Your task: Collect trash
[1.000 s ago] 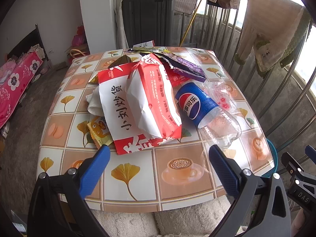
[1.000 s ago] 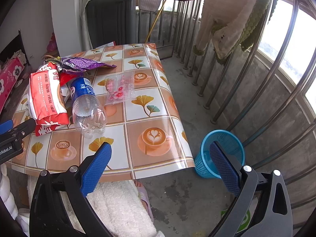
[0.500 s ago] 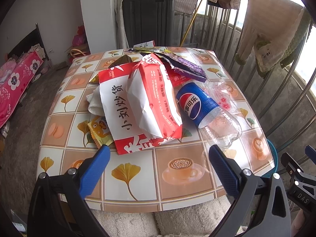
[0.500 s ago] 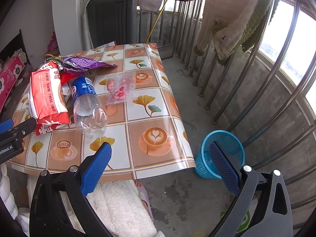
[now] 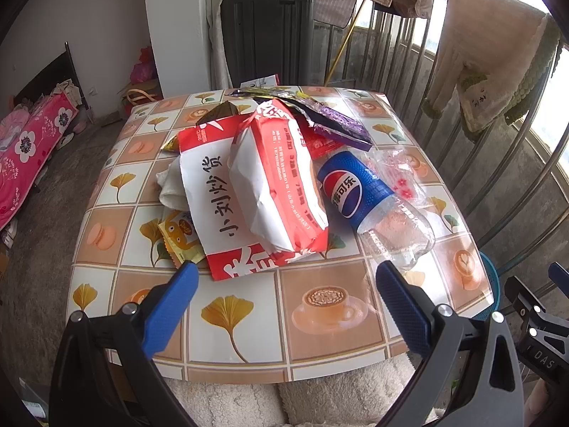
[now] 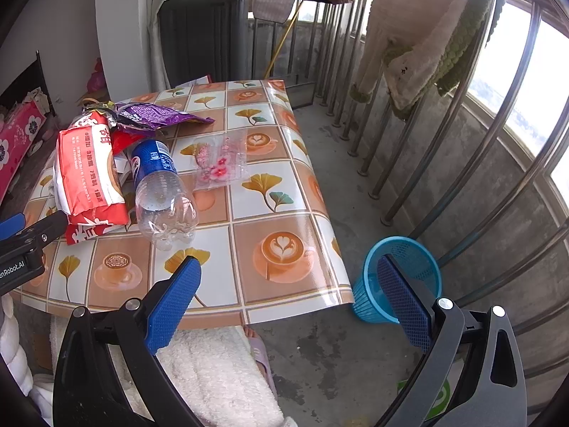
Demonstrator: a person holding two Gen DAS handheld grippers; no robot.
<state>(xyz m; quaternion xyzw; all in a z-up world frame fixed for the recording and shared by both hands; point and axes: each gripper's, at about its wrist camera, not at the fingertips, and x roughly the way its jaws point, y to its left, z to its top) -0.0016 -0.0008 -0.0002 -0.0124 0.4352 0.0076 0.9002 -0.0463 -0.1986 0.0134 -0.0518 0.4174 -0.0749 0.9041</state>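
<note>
Trash is piled on the tiled table point(image 5: 249, 306): a red-and-white bag point(image 5: 209, 192), an orange-and-white packet point(image 5: 281, 181) on top of it, an empty Pepsi bottle point(image 5: 366, 199) lying on its side, a purple wrapper point(image 5: 334, 121), a clear pink-printed wrapper point(image 6: 220, 160) and a small yellow packet point(image 5: 177, 231). My left gripper point(image 5: 282, 277) hovers open above the table's near edge, short of the pile. My right gripper point(image 6: 288, 281) is open over the table's right corner, with the blue mesh bin point(image 6: 398, 274) on the floor behind its right finger.
A metal railing point(image 6: 444, 149) with hanging clothes point(image 6: 426, 35) runs along the right. A dark cabinet point(image 5: 266, 32) stands behind the table. White fleece point(image 6: 213, 373) lies below the table's near edge. A pink floral bed point(image 5: 28, 153) is far left.
Both views have shifted very slightly; the pile sits a touch higher and closer. Nothing was picked up or moved on the table.
</note>
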